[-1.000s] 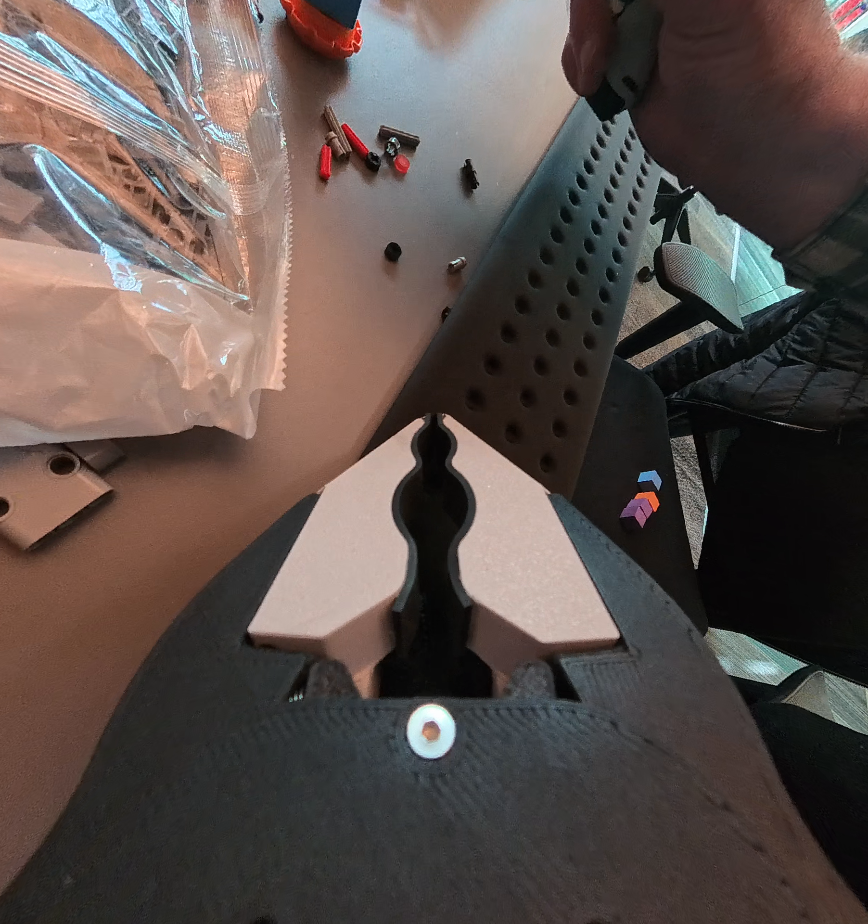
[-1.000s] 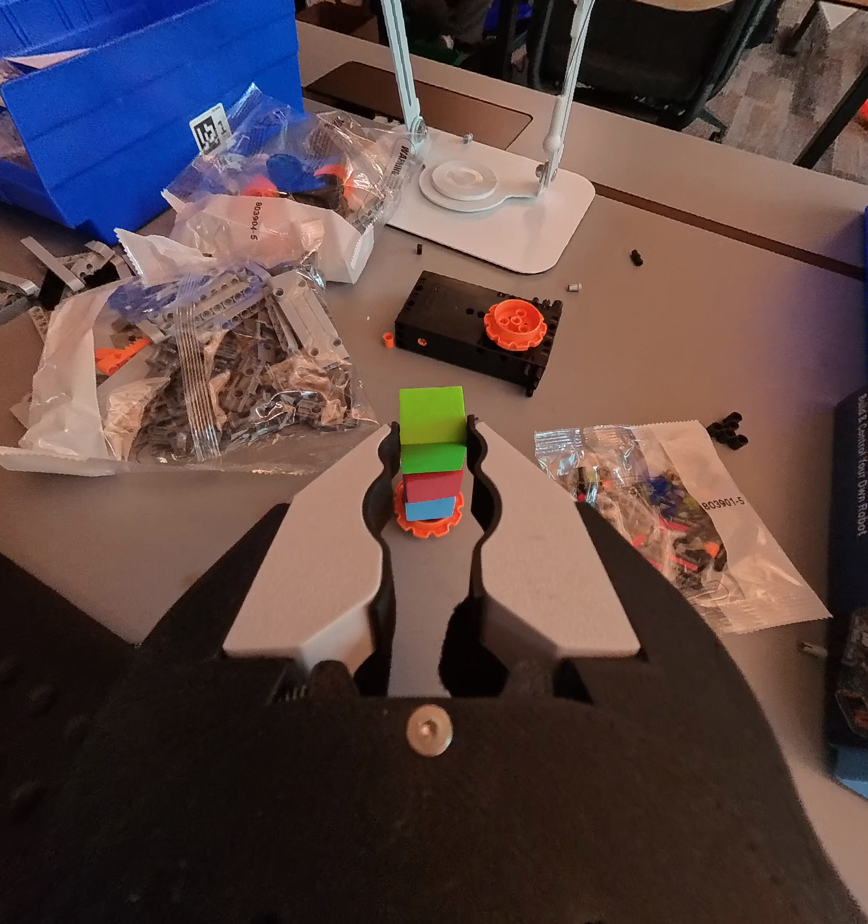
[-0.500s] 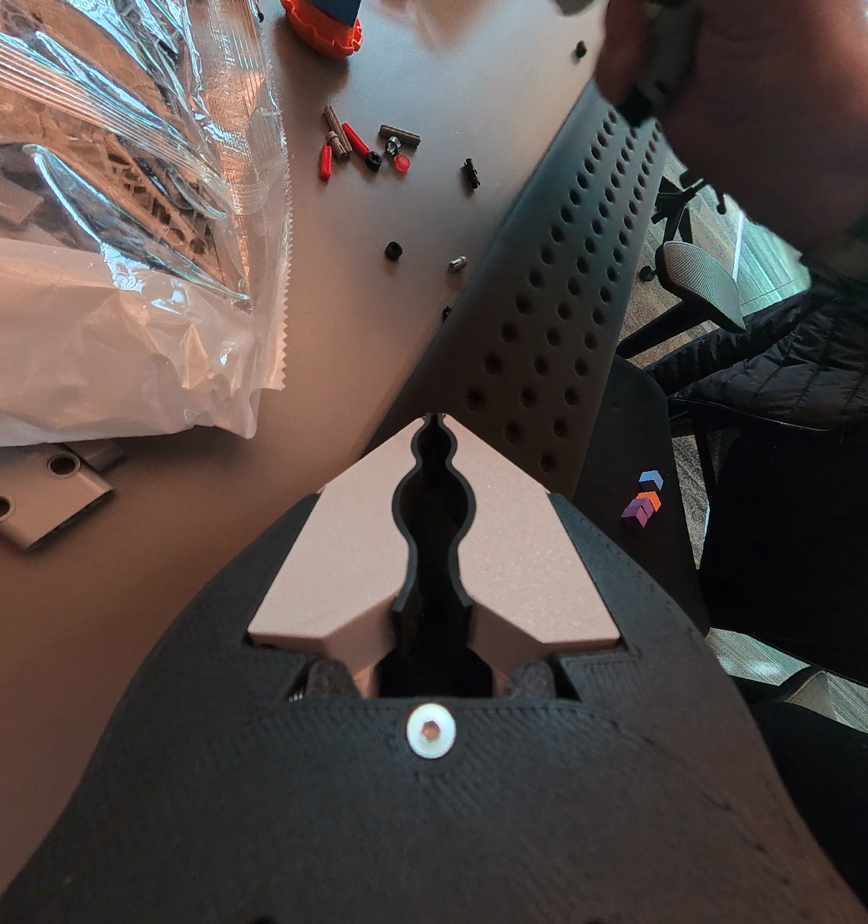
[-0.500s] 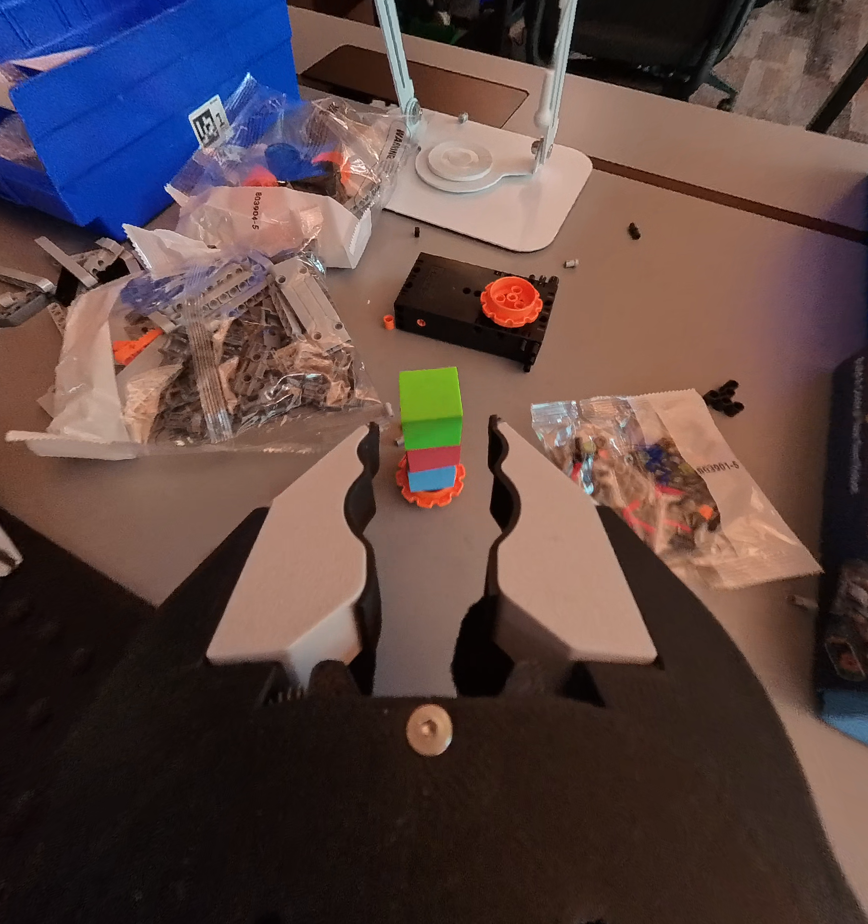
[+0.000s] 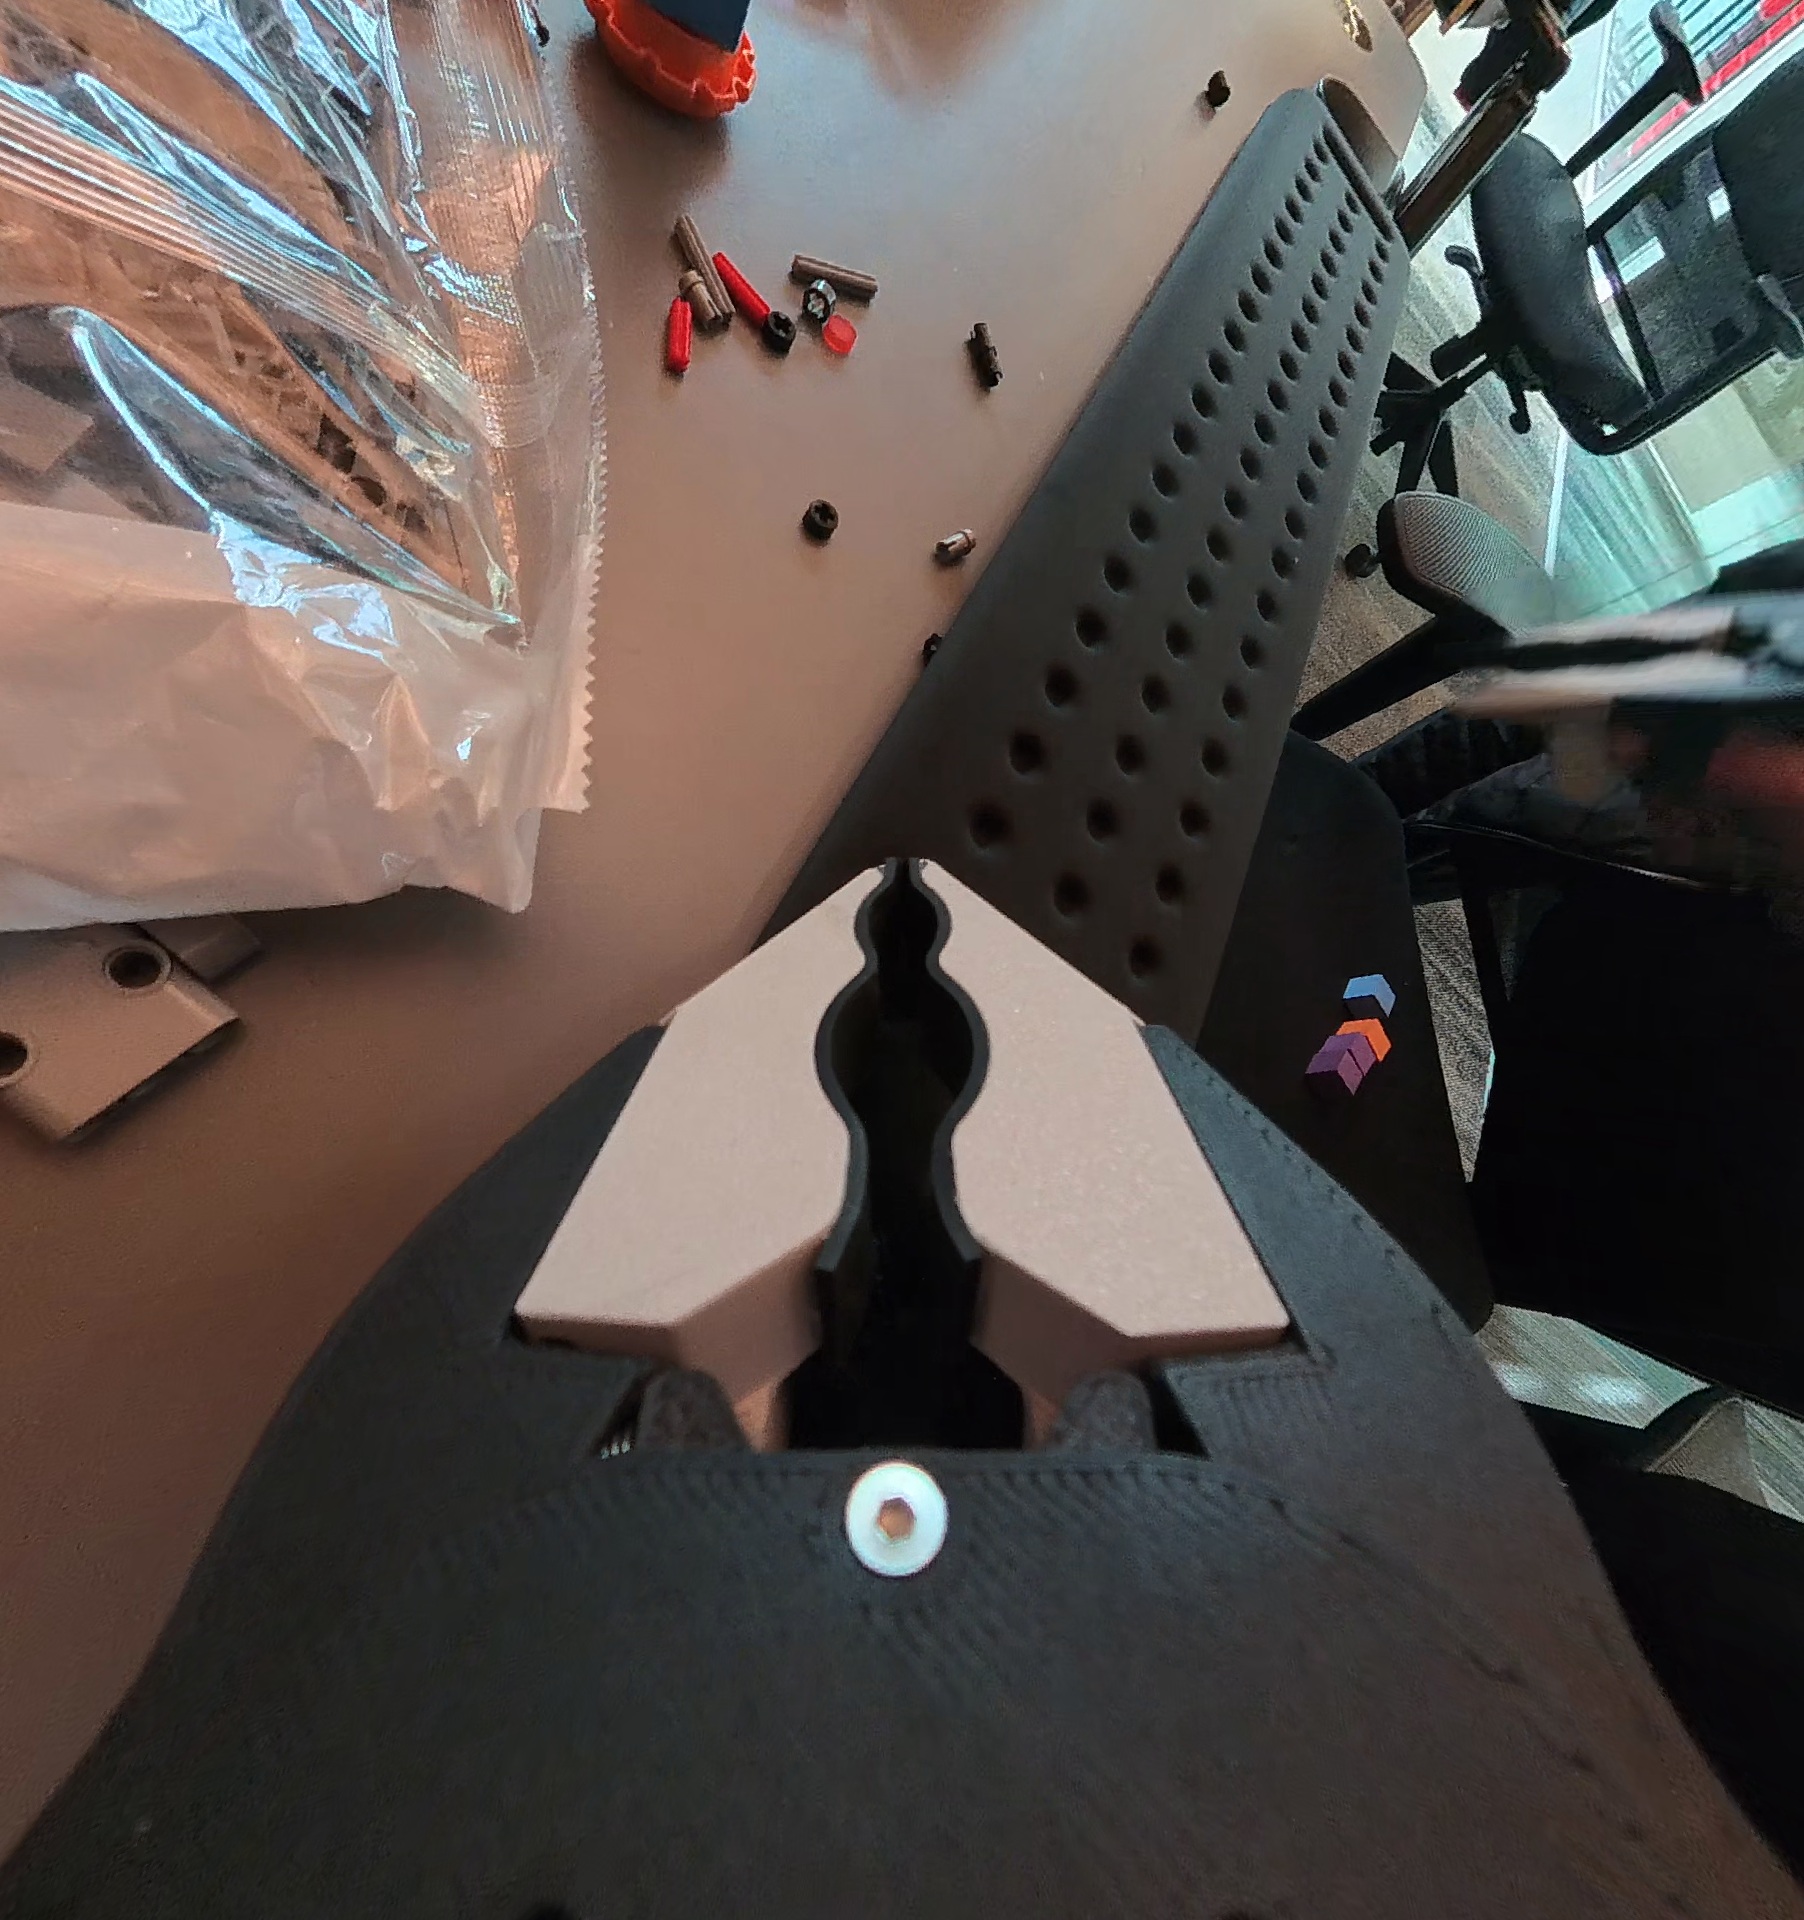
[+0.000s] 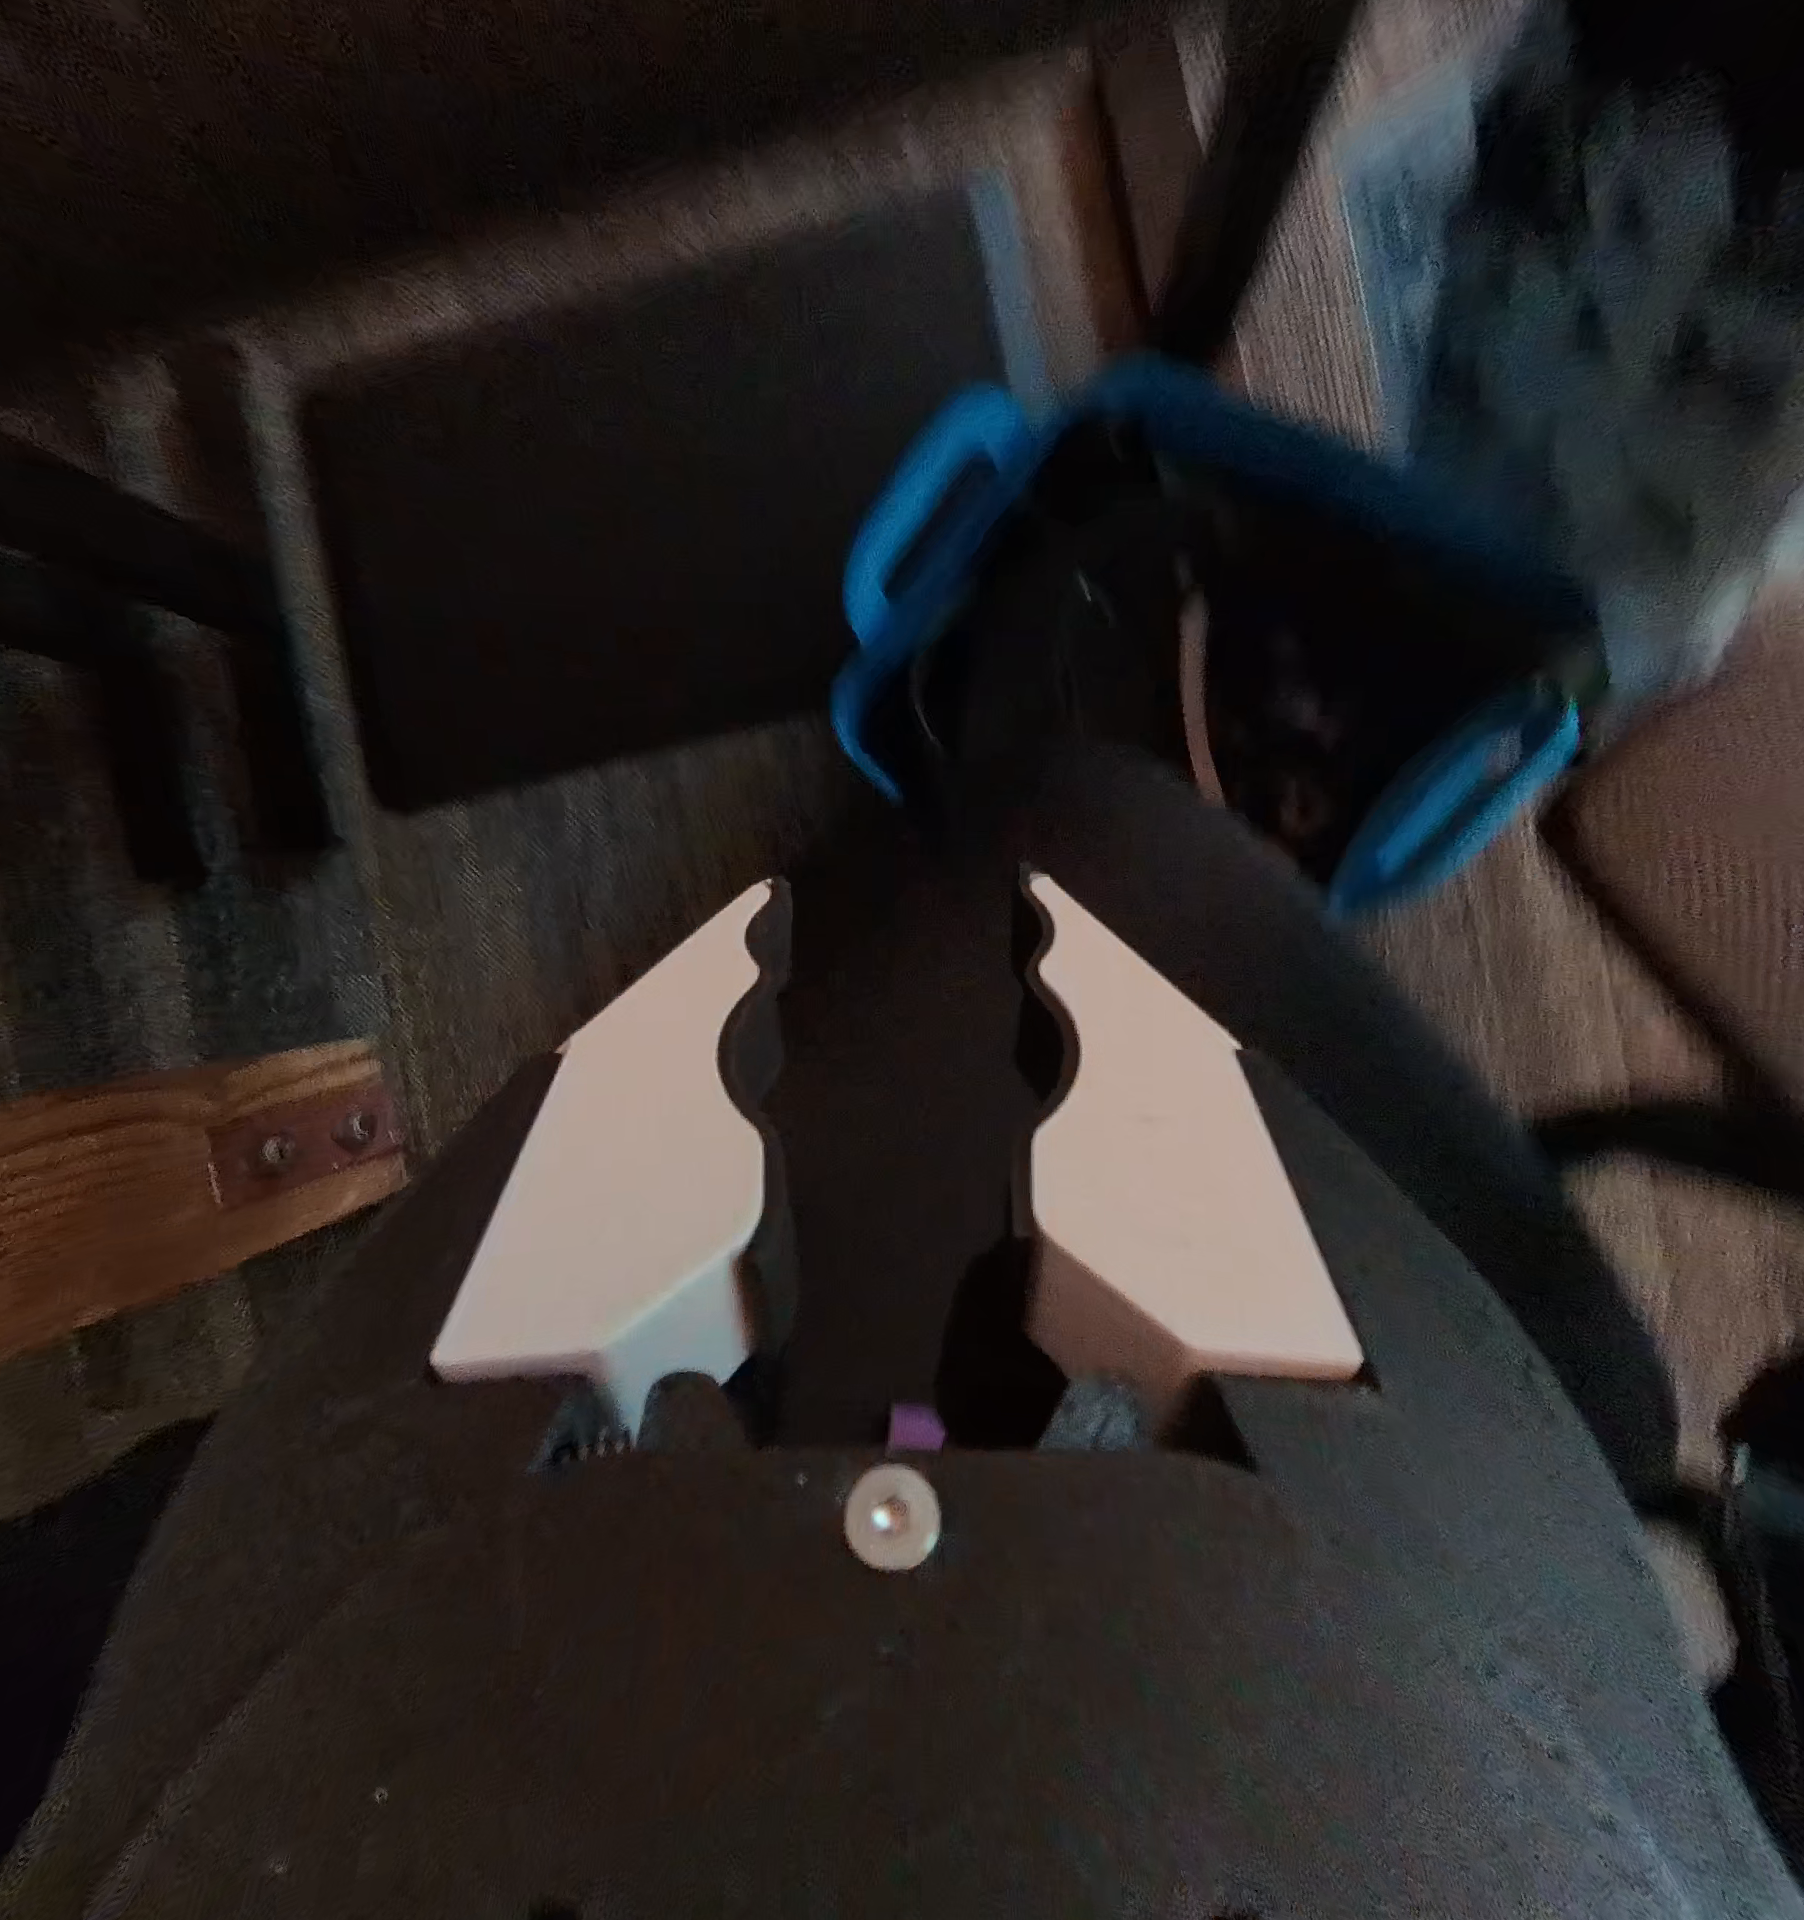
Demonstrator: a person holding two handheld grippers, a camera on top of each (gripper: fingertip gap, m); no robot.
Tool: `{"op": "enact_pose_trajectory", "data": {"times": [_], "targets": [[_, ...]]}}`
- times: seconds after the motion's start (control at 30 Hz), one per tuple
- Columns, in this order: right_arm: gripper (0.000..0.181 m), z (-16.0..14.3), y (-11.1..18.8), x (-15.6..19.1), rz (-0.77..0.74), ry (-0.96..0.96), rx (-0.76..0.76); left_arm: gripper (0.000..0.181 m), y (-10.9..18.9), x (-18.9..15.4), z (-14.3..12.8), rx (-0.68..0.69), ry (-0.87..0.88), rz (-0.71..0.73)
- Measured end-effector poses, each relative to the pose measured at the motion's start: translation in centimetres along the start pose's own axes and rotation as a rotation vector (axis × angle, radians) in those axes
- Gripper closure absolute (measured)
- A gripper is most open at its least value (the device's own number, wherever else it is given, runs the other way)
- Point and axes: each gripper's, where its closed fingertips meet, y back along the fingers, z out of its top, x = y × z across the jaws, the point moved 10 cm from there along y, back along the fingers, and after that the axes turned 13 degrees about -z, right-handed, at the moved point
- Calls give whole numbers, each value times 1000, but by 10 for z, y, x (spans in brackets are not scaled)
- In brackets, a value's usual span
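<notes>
My left gripper (image 5: 903, 873) is shut with nothing between its pads. It lies still over the brown table (image 5: 773, 727), next to a black perforated panel (image 5: 1189, 540). An orange gear-like base (image 5: 674, 62) with a dark blue piece on it stands at the top edge of the left wrist view. My right gripper (image 6: 898, 894) is open, with nothing between its pads. Its view is blurred and dark, with a blue-edged object (image 6: 929, 551) just beyond the fingertips. A blurred shape (image 5: 1656, 665) at the right of the left wrist view may be that gripper.
A clear plastic bag of parts (image 5: 202, 468) lies left. Small red, brown and black pins (image 5: 763, 301) are scattered ahead, and a grey holed plate (image 5: 67, 1049) lies near left. Office chairs (image 5: 1563, 270) stand beyond the table. A wooden beam (image 6: 129, 1174) and a dark panel (image 6: 607, 520) show in the right wrist view. My hands' fingertips stand some 40 cm from each other. It is some 20 cm from my left tips to the orange gear-like base (image 5: 674, 62).
My right gripper opened off the green block topping the stack on the orange base, backed away, then swung fast off the table into a dark area. The hand left the left wrist view. My left gripper stayed put.
</notes>
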Motion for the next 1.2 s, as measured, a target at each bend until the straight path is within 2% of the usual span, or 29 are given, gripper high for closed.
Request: {"op": "enact_pose_trajectory", "data": {"times": [0.1, 0.17, 0.37, 0.53, 0.67, 0.77, 0.87, 0.97, 1.07, 1.2], "targets": [[140, -87, -7, -39, -103, -148, 202, 181, 0, -1, 0, 3, -7, 5], [137, -133, -7, -58, -146, -238, 306, 181, 0, -1, 0, 5, -12, 10], [137, -225, -18, -78, -194, -306, 506, 181, -1, -1, 0, 10, -13, 15], [136, -264, -30, -83, -218, -339, 553, 181, -1, -2, 0, 15, -17, 23], [141, -273, -45, -82, -218, -246, 564, 181, -1, -2, 0, 17, -20, 27], [153, -276, -54, -82, -211, -188, 586, 181, -1, -2, 0, 18, -20, 29], [155, -269, -53, -83, -202, -144, 589, 181, -2, -2, 0, 18, -22, 29], [155, -233, -35, -84, -193, -153, 479, 181, -1, -2, 0, 16, -24, 30], [156, -150, -5, -70, -138, -140, 251, 181, -1, -2, 0, 14, -24, 29], [155, -5, 36, -27, -55, -17, -109, 181, -1, -2, 0, 12, -26, 28]]}}
